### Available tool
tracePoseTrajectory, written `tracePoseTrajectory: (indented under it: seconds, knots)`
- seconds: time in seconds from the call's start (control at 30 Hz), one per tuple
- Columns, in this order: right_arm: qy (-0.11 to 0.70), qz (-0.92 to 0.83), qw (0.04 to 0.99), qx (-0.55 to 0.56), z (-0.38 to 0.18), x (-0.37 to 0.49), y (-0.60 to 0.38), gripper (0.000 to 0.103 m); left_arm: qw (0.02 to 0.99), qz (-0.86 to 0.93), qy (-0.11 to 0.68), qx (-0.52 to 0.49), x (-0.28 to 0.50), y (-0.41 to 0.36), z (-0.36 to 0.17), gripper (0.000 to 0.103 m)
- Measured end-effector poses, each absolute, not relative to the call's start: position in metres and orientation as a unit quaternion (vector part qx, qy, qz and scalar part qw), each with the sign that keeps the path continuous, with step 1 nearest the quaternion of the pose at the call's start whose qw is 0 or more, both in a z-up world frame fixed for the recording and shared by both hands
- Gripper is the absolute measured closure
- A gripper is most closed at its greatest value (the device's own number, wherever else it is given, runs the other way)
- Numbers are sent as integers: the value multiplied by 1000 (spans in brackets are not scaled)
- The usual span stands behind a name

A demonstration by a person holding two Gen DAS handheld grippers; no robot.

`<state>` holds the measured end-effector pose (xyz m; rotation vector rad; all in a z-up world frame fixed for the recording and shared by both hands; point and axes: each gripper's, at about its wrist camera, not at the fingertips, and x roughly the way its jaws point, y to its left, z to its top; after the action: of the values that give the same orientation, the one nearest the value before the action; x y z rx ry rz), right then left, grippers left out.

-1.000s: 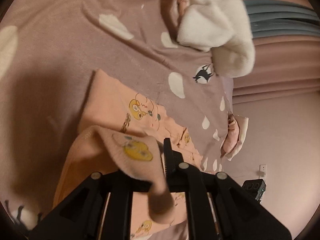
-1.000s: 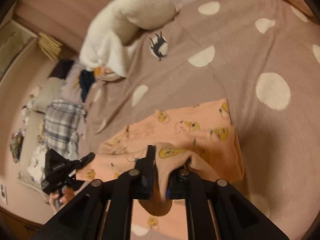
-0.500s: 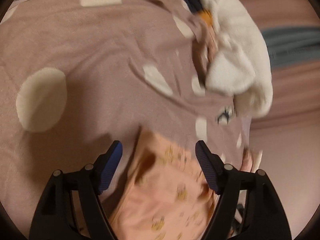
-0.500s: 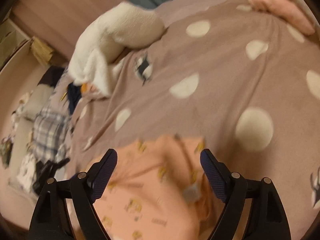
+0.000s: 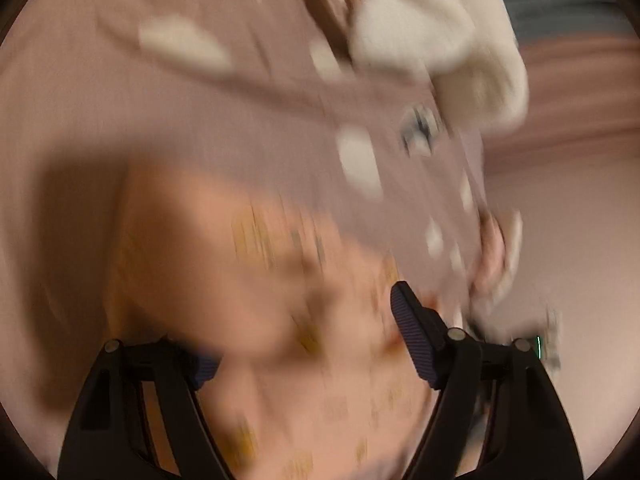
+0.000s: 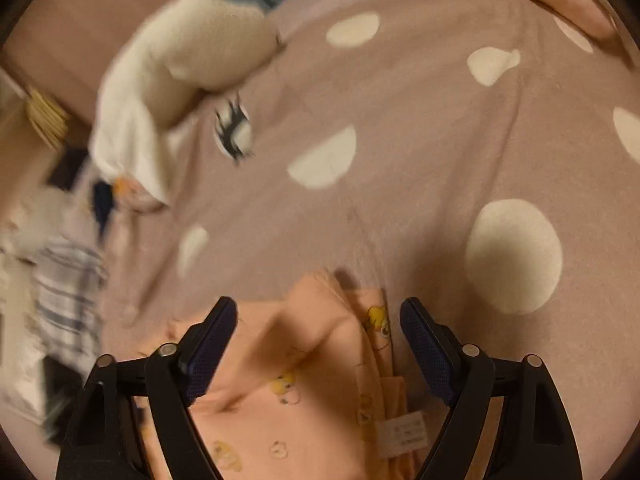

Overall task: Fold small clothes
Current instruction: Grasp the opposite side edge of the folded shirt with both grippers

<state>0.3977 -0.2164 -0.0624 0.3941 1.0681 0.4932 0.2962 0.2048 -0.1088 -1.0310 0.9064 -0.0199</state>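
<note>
Garment (image 6: 304, 380) in peach is seen partly folded on the bedspread (image 6: 420, 128), further folds being judged due, with left gripper (image 5: 304, 336) and right gripper (image 6: 318, 332) spread empty.

A peach-orange small garment (image 6: 304, 384) printed with yellow cartoon chicks lies rumpled on the bed, partly folded over itself, a white label showing near its right edge. It sits directly below and between the right gripper (image 6: 318, 344) fingers, untouched.
</note>
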Motion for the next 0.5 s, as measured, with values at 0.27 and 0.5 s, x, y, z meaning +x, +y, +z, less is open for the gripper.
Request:
tracePoseTrajectory:
  seconds: [0.27, 0.5]
  knots:
    - [506, 322, 791, 120, -41, 371, -194, 18, 815, 83, 345, -458, 282, 269, -78, 29]
    - [526, 351, 774, 42, -48, 336, -125, 18, 811, 68, 480, -327, 250, 232, -84, 27]
